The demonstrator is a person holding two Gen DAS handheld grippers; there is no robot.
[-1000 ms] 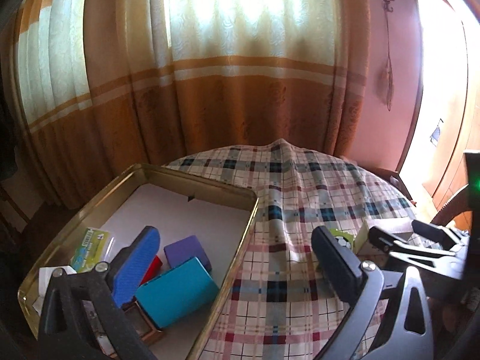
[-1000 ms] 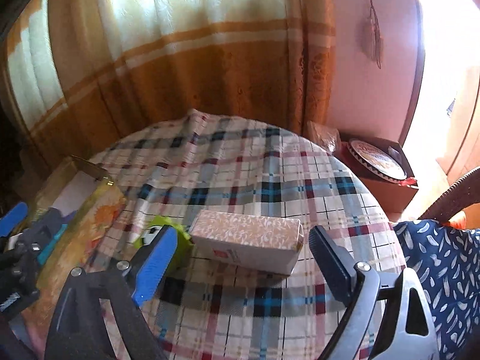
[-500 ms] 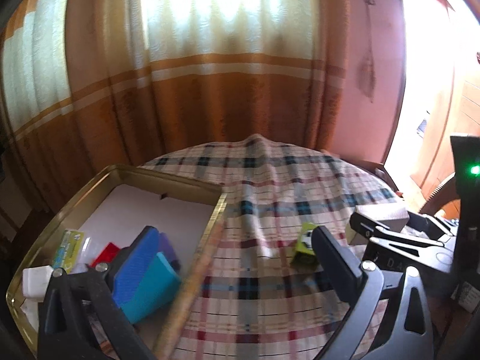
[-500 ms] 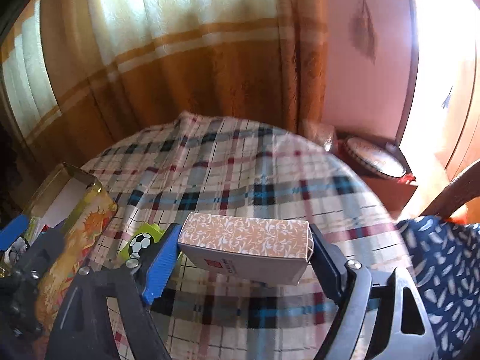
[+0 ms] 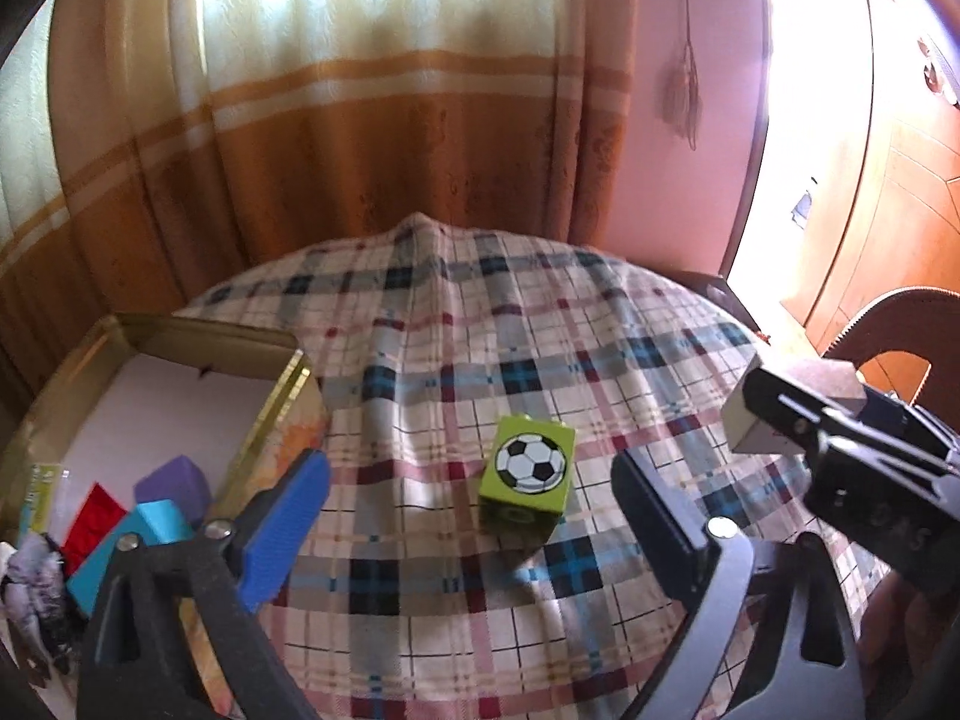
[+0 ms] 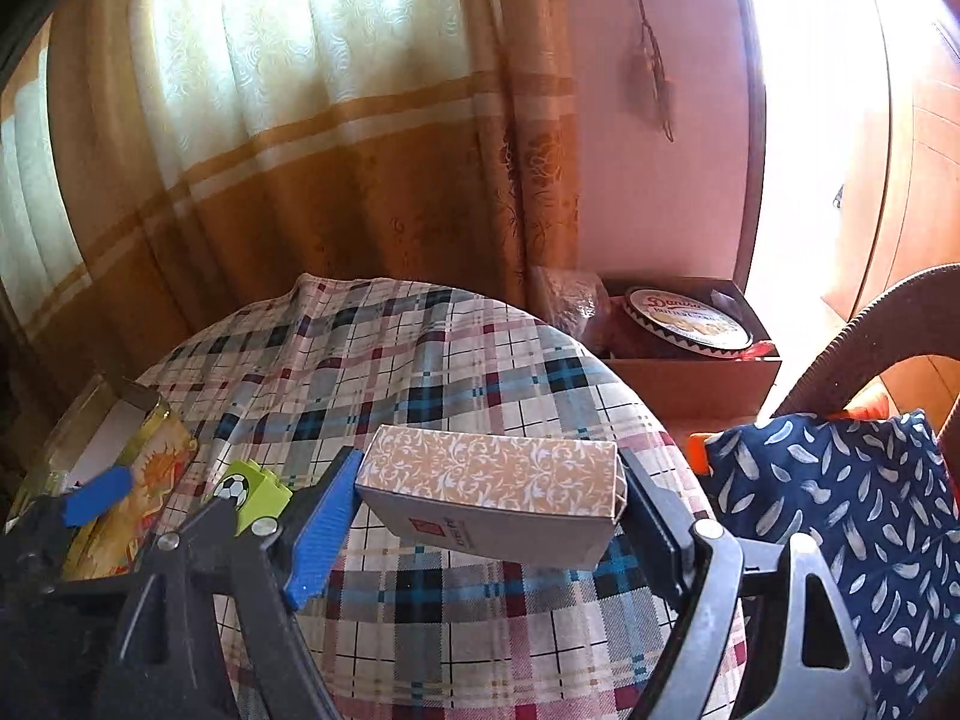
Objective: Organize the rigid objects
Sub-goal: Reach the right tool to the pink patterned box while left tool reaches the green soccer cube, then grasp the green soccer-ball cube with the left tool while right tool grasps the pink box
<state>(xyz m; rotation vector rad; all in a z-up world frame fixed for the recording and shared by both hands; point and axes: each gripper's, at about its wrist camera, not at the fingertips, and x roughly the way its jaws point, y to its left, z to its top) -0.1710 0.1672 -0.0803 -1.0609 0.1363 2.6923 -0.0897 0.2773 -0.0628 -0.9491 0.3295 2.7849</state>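
Right gripper [image 6: 486, 516] now clamping patterned box [image 6: 492, 489] endwise, lifting it clear of plaid cloth [image 6: 420, 372] — a second ago jaws were apart, box lying between them. Box looking ready for gold tin [image 5: 180, 333]. Left gripper [image 5: 474, 519] empty, jaws narrowing slightly, now framing football block [image 5: 528, 480] instead of tin contents — block resting on cloth.

A round table with a checked cloth [image 5: 456, 360] held a gold tin [image 5: 282, 396] and a green soccer block [image 5: 528, 480], maybe touching nothing.
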